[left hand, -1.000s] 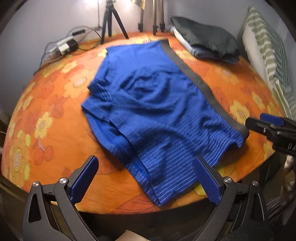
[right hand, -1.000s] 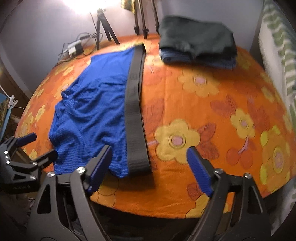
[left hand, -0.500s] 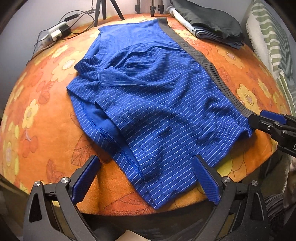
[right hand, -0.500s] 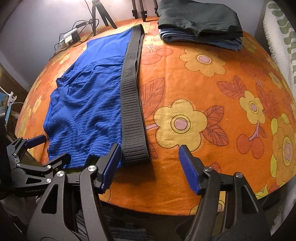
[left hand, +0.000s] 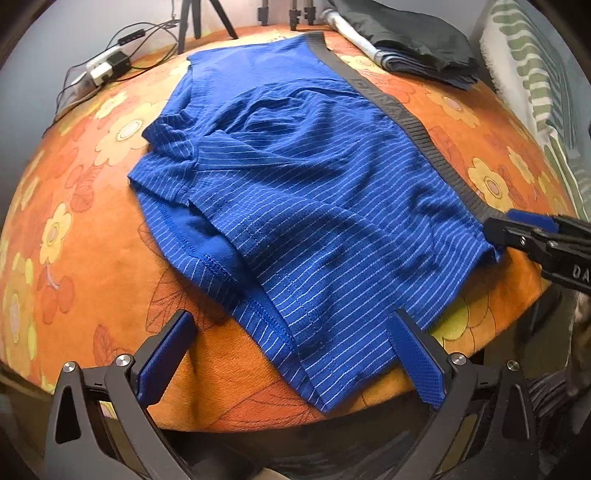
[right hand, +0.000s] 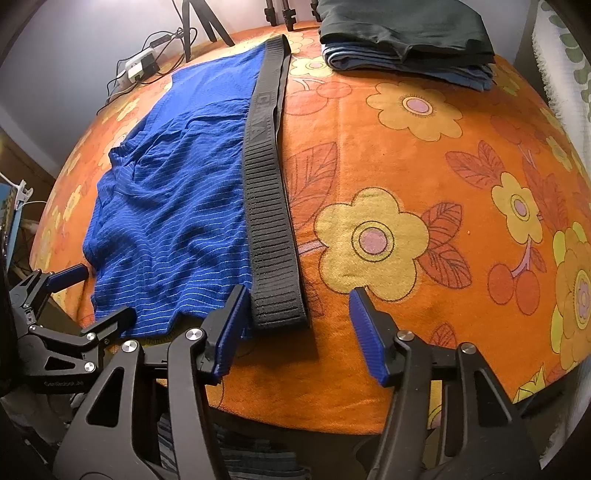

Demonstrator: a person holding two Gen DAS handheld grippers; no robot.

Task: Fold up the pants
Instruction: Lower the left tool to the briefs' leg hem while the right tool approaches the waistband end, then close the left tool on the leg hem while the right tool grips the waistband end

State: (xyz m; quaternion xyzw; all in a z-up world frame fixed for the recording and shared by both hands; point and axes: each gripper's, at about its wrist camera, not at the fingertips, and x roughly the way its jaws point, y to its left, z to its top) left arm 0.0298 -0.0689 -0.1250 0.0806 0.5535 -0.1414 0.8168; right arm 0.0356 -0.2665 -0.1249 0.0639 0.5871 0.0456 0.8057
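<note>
Blue pinstriped shorts (left hand: 303,192) with a dark grey waistband (left hand: 413,125) lie spread flat on an orange flowered cloth. My left gripper (left hand: 291,354) is open, its jaws on either side of the near leg hem at the table's front edge. My right gripper (right hand: 295,328) is open, straddling the near end of the waistband (right hand: 269,206), with the shorts (right hand: 173,206) to its left. The right gripper also shows at the right of the left wrist view (left hand: 532,236), by the waistband corner. The left gripper shows at lower left of the right wrist view (right hand: 77,295).
A stack of folded dark clothes (right hand: 402,33) sits at the far side of the table (right hand: 443,184). Tripod legs (left hand: 199,22) and a power strip with cables (left hand: 107,66) stand at the back left. A green striped cushion (left hand: 539,77) is on the right.
Both grippers have moved forward and lower toward the shorts. The left one now straddles the leg hem, the right one the waistband end. The shorts have not moved.
</note>
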